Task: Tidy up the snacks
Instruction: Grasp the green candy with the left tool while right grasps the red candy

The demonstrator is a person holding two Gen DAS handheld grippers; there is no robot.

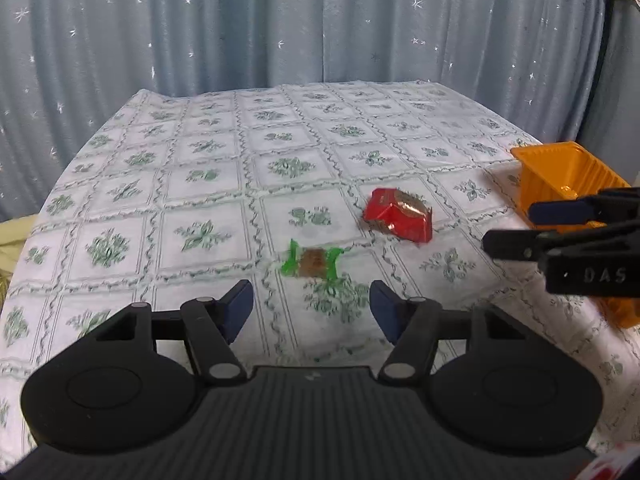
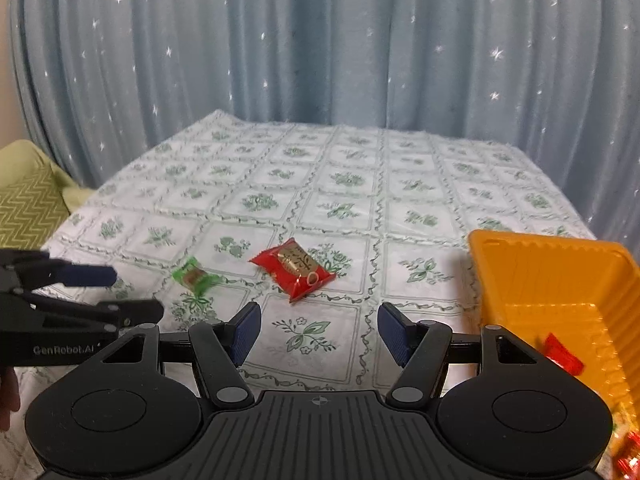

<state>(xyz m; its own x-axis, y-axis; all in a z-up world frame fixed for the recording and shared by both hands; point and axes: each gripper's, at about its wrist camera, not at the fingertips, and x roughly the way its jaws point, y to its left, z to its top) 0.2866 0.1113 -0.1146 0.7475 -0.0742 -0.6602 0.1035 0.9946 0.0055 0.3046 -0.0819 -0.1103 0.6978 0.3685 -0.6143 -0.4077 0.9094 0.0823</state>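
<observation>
Orange plastic marks the goal: a ribbed tray (image 2: 552, 280) sits at the right edge of the right wrist view, its mouth tipped toward the camera, with at least one red wrapper (image 2: 562, 354) already lying inside. That placement suggests loose sweets are meant to be collected there.

Two snacks lie out on the floral tablecloth (image 1: 200, 160). A green-wrapped candy (image 1: 313, 262) rests just above the centre of the left wrist view, directly ahead of the left gripper (image 1: 312, 310), whose blue pads are spread wide with nothing between them. That alignment reads as a lineup for picking the candy. A red foil packet (image 1: 398, 216) lies up and to the right of it, apart from it, between the candy and the tray.

The right gripper (image 2: 319, 334) hangs low in its own frame, fingers also spread and empty, pointing at bare cloth below the red packet (image 2: 294, 270). It sits beside the tray, probably ready for the packet.

Blue star-speckled curtains (image 2: 320, 60) fill the top of both frames.
</observation>
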